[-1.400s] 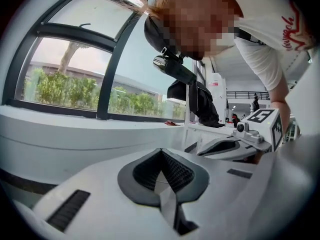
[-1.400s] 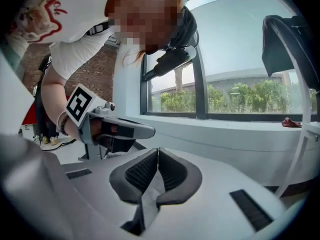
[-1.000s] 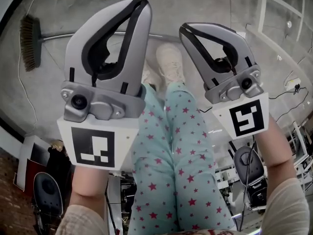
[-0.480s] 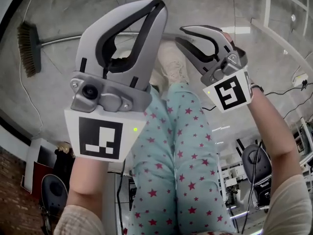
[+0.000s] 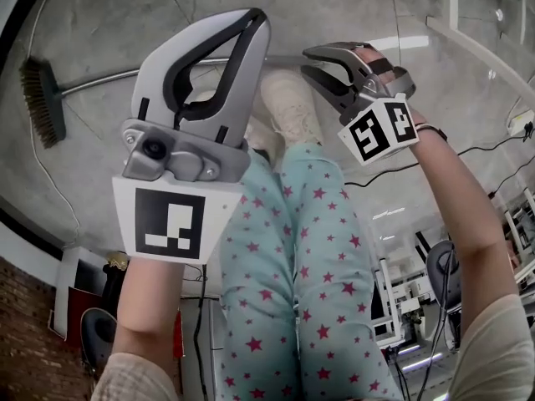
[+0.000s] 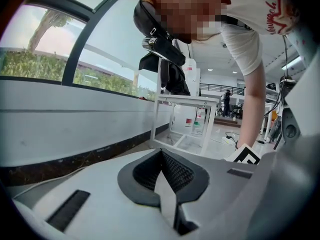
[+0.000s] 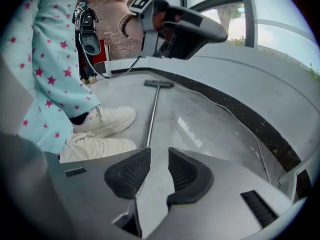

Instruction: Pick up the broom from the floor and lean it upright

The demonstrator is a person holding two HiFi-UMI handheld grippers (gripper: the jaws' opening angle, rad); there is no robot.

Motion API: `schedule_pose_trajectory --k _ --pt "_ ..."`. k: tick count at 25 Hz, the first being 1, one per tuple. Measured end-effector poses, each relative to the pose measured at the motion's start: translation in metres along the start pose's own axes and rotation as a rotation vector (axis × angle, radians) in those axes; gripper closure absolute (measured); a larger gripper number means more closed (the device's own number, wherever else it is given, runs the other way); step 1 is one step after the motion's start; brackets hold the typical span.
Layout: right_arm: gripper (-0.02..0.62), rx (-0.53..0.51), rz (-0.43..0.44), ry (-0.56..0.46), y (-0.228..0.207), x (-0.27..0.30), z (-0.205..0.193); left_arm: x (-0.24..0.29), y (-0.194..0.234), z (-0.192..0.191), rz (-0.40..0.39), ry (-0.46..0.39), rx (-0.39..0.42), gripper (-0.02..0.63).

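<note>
The broom lies flat on the concrete floor. Its brush head [image 5: 38, 98] is at the far left and its metal handle [image 5: 100, 78] runs right, passing behind my grippers. In the right gripper view the handle [image 7: 152, 109] leads away to the brush head [image 7: 159, 83]. My right gripper [image 5: 304, 62] tilts down over the handle's near end. It is open [image 7: 159, 159]: its jaws have just been opening, with nothing between them. My left gripper [image 5: 255, 19] is held higher, above the handle, and its pads meet, shut and empty [image 6: 161, 151].
The person's white shoes [image 5: 288, 107] stand right beside the handle's near end. A thin cable [image 7: 235, 119] trails along the floor by the dark skirting of the window wall. A white table frame [image 6: 187, 119] stands further off along that wall.
My right gripper has dropped towards the floor, tipped forward over the handle's end, and its jaws have parted. The left gripper has sunk a little and stays shut.
</note>
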State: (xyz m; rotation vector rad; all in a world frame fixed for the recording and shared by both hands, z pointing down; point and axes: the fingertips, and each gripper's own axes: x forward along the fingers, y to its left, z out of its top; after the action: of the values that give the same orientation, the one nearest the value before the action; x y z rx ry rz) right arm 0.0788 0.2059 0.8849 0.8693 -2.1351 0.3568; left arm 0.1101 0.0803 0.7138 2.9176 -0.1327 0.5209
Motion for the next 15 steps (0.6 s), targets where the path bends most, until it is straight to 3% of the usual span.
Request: schedule_pose_trajectory --k 7,15 --pt "0.439 -0.036 0.121 0.154 0.040 0.030 -0.056 0.004 -0.006 -0.006 -0.015 0.006 0.010 0.589" --pt "0.439 -0.062 0.153 0.219 0.040 0.047 -0.080 0.004 -0.009 -0.014 -0.013 0.019 0.010 0.589"
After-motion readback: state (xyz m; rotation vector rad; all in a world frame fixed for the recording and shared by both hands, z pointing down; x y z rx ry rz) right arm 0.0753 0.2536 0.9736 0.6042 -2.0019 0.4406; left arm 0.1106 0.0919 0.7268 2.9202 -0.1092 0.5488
